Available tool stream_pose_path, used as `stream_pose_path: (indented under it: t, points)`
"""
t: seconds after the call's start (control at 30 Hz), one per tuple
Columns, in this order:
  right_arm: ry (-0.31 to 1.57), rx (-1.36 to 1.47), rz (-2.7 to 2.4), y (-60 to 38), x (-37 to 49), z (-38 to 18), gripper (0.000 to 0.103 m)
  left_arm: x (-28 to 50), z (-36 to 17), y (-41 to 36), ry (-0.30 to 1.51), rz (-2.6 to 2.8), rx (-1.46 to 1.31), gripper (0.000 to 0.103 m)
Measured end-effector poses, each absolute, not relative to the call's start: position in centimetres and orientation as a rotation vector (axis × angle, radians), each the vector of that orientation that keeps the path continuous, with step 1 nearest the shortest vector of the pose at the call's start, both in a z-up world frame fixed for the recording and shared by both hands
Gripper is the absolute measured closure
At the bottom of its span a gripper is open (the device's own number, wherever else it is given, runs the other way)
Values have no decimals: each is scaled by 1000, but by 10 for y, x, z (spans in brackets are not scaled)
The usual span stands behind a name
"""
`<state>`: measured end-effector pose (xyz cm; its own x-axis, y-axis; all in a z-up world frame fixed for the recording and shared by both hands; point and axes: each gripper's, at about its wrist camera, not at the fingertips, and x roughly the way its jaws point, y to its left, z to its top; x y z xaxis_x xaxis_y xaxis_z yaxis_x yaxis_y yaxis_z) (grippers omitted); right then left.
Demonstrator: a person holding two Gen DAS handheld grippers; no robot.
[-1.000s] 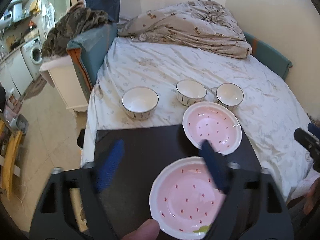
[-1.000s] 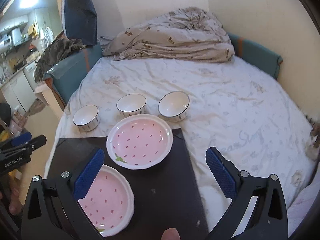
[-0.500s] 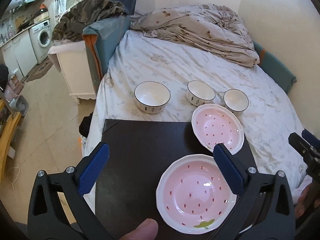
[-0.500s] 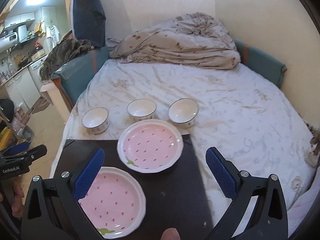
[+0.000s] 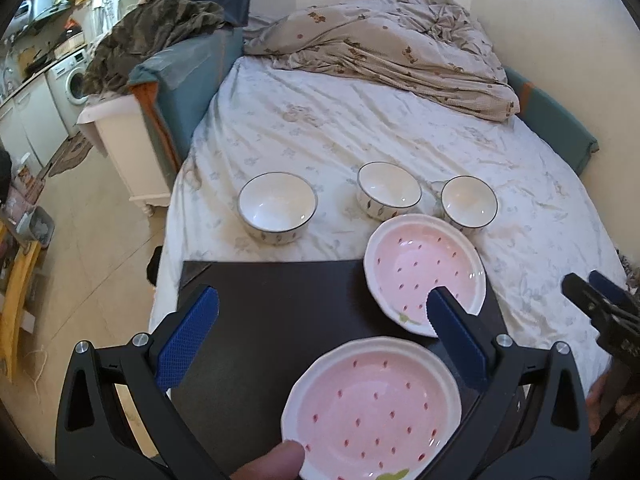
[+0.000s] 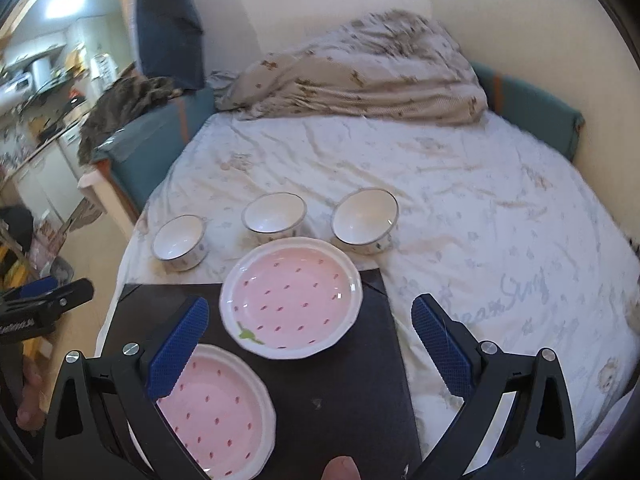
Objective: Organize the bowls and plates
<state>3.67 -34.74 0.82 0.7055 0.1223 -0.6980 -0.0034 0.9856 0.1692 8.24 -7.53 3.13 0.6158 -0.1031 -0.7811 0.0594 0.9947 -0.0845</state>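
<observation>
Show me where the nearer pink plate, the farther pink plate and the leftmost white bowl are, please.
nearer pink plate (image 5: pixel 372 404): left wrist view, on its pink centre.
farther pink plate (image 6: pixel 290 298): right wrist view, on its pink centre.
leftmost white bowl (image 5: pixel 277 205): left wrist view, on its white inside.

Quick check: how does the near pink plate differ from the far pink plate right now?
The near pink plate lies wholly on the black board; the far pink plate overhangs the board's far edge, close to the bowls. Both are empty, flat, strawberry-patterned with a green leaf mark.
</observation>
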Motion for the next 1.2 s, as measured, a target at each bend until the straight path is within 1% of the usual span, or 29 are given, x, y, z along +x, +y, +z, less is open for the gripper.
stream_pose_path:
  t: [0.2,0.3,0.33,0.37,0.4,0.43,0.47,0.5,0.53,0.6,0.67,0.73,0.8,0.93,1.07,1.13,1.17,1.2]
  points:
    - [828,257,41,-378,75,-13,0,122,3,-83,1041,-76,-107,0]
    - [882,416,45,-403,96,-32,0,141,-16,-90,1107,-75,-142,1]
    - [901,461,51,-409,101,-39,2,147,-22,-92,1119,-78,-152,1]
    - [930,509,64,-414,106,-48,5,150,-26,-94,1131,-79,-157,2]
    - [968,560,82,-419,112,-58,15,158,-34,-97,1153,-84,-169,8]
    - [1027,618,103,-422,119,-72,24,166,-42,-100,1183,-92,-185,15]
    - [1073,653,115,-423,124,-83,29,174,-51,-103,1216,-99,-198,18]
    - [1124,688,131,-424,130,-98,38,180,-58,-107,1246,-109,-208,23]
    - [1154,696,136,-423,132,-106,46,188,-67,-111,1281,-121,-216,26]
    - [1205,690,136,-422,138,-121,53,200,-80,-120,1328,-136,-217,26]
    - [1232,674,132,-421,143,-131,55,208,-88,-128,1340,-143,-205,31]
    - [1250,681,140,-420,150,-137,56,214,-97,-134,1357,-131,-183,44]
    - [1260,685,143,-418,154,-142,57,220,-109,-138,1390,-135,-193,53]
    - [1284,713,140,-418,162,-153,57,230,-125,-142,1427,-166,-229,54]
    - [1297,817,163,-425,167,-168,58,238,-141,-146,1467,-213,-256,54]
    - [1296,789,170,-420,170,-165,68,241,-144,-148,1470,-216,-253,55]
    - [1296,772,166,-419,171,-164,68,242,-146,-148,1473,-217,-262,56]
    - [1295,760,162,-417,173,-164,70,242,-148,-148,1479,-216,-268,61]
